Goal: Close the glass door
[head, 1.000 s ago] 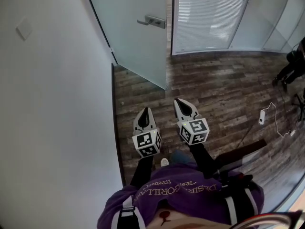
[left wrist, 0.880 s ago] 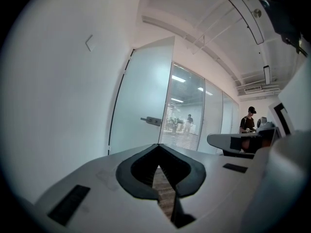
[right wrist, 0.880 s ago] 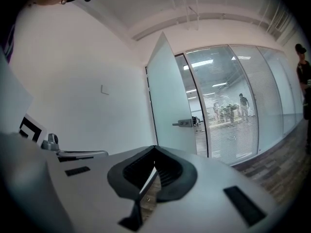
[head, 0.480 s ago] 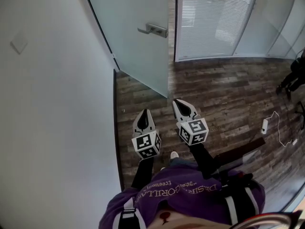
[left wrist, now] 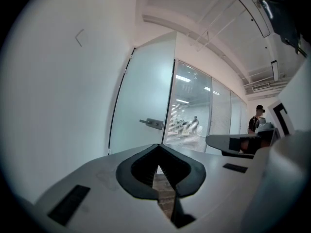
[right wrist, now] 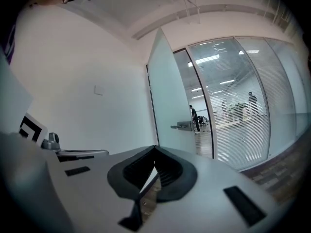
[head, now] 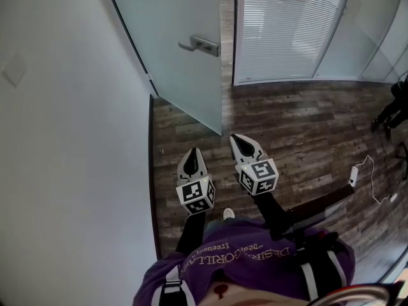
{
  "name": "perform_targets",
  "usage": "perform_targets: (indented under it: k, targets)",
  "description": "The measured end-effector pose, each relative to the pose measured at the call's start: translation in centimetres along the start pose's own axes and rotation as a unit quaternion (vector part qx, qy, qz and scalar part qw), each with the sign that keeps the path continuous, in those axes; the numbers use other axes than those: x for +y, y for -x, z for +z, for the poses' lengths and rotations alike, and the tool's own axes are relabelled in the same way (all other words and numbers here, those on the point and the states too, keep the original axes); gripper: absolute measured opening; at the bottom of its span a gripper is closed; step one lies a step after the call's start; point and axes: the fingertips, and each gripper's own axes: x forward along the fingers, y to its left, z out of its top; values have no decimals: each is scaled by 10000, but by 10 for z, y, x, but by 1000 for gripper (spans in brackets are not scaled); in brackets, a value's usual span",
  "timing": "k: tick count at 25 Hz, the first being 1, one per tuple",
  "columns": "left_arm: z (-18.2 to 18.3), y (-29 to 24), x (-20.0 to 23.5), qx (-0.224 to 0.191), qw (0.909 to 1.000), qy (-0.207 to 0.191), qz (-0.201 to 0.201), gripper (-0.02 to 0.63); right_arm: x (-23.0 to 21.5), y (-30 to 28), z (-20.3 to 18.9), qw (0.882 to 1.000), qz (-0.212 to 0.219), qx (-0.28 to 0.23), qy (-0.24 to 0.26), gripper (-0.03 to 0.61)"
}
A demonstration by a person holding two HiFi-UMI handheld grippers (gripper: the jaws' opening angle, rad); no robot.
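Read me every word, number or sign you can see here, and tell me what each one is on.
Purple top: two curved lines of pale lettering, too blurred and warped to read with confidence.
Left gripper and right gripper: square black-and-white markers on their cubes, no letters or numbers.
Glass door and door handle: no text visible.

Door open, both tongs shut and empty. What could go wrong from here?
1. Right tongs and left tongs are shut; unless one opens, it may slip off the handle.
2. The free edge of the door stands just ahead of the right tongs and could be clipped.
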Motion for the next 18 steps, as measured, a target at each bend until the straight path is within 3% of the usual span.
perform_targets:
  k: [12, 18]
  targets:
    - [1, -33, 2, 105, 9999, -48, 67, 0, -22, -29, 0, 9999, 64, 53, -106, -9]
    - [14, -64, 5, 92, 9999, -75, -126, 0, -36, -52, 12, 9998, -110, -21, -146, -9]
